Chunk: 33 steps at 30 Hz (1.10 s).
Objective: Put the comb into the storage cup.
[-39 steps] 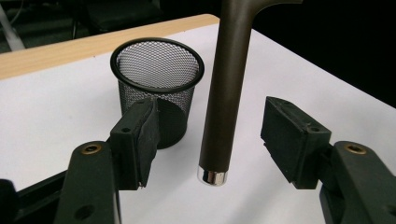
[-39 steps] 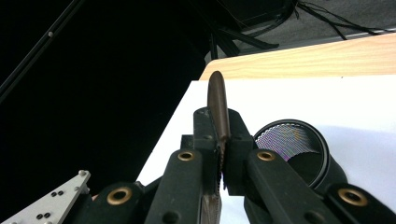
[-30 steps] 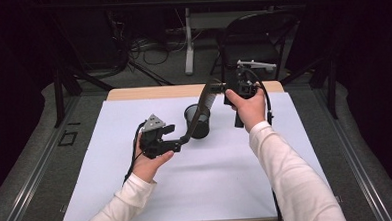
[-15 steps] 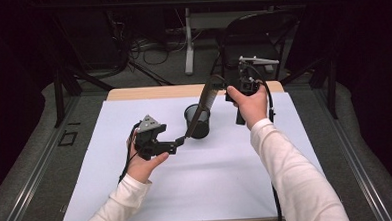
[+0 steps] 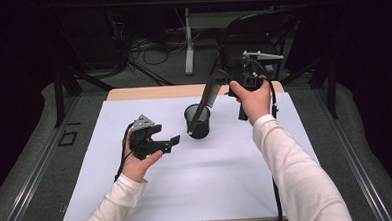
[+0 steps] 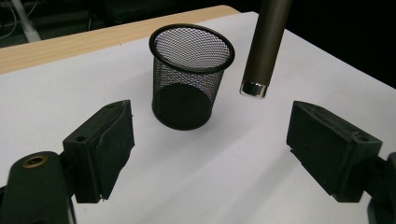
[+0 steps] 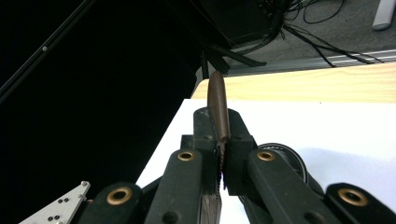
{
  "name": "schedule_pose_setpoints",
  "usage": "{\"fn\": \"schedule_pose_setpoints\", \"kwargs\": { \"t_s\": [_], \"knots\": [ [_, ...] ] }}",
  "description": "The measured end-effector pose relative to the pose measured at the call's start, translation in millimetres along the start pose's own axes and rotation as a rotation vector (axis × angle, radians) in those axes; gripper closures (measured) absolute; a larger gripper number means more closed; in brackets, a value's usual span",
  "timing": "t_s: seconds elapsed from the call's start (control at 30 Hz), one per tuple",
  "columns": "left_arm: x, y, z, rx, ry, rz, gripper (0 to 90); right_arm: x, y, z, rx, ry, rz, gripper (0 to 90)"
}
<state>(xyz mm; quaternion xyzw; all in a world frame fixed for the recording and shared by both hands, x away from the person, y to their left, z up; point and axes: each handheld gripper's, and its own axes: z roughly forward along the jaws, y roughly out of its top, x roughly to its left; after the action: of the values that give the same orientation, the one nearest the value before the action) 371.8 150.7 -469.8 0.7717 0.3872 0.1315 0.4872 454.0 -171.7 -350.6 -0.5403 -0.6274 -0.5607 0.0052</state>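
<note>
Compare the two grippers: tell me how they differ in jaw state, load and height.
The left gripper has its jaws spread wide, having just been opening, with nothing between them; the right gripper is shut on the comb. The left gripper sits low over the white table, level with the mesh cup; the right gripper is raised behind the cup, holding the comb slanted down toward it. Both are black and hand-held.

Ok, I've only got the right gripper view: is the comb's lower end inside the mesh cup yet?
Observer: No. In the left gripper view the comb hangs with its silver-capped end beside the mesh cup, outside its rim.
Operator: Is the left gripper on the cup?
Observer: No. The left gripper is open, nothing between its fingers, which have just been opening.
Operator: Cup upright?
Observer: Yes, upright on the white sheet.
</note>
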Motion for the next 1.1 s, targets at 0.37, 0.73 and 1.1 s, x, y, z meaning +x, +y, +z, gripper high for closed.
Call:
{"fn": "schedule_pose_setpoints", "kwargs": {
  "t_s": [0.37, 0.73, 1.1],
  "knots": [
    [5.9, -1.1, -6.6, 0.001, -0.020, -0.012, 15.1, 3.3, 10.4, -8.5, -0.033, -0.023, -0.013, 86.9],
    [11.8, -1.7, -12.6, -0.016, 0.007, -0.018, 15.1, 8.5, 18.2, -12.1, -0.062, -0.058, -0.048, 86.9],
    [13.0, -3.2, -12.0, -0.004, 0.000, 0.000, 3.1, 11.2, 22.5, -15.8, -0.088, -0.090, -0.076, 86.9]
  ]
}}
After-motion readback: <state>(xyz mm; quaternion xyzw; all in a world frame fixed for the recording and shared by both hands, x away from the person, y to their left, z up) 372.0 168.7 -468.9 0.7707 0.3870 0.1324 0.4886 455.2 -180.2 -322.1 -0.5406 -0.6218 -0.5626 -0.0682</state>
